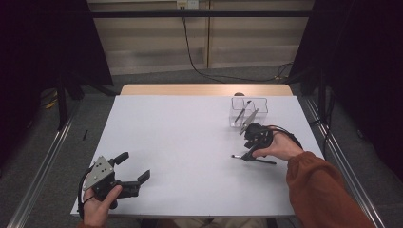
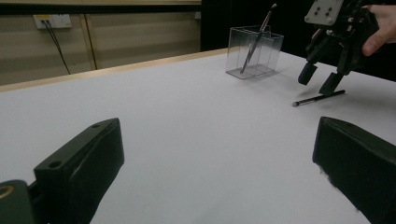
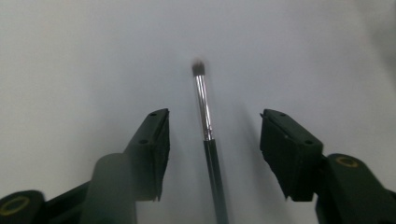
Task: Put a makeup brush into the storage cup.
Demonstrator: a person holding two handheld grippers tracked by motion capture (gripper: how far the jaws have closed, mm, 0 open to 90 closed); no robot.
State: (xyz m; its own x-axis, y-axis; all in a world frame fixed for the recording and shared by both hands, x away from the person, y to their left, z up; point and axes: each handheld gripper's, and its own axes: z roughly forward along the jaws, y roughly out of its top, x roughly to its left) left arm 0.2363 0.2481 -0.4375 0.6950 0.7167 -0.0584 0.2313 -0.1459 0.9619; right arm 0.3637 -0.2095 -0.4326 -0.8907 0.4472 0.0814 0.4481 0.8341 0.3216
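Straddling the unlabelled brush (image 3: 209,140), the right hand-held gripper (image 3: 214,154) stands apart, not gripping.

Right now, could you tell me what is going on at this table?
A person holds a gripper in each hand. The right gripper is down over a makeup brush lying on the white table, its jaws astride the handle but not yet touching it. Nearby, a clear holder already has brushes standing in it. The left gripper rests open at the table's near edge.
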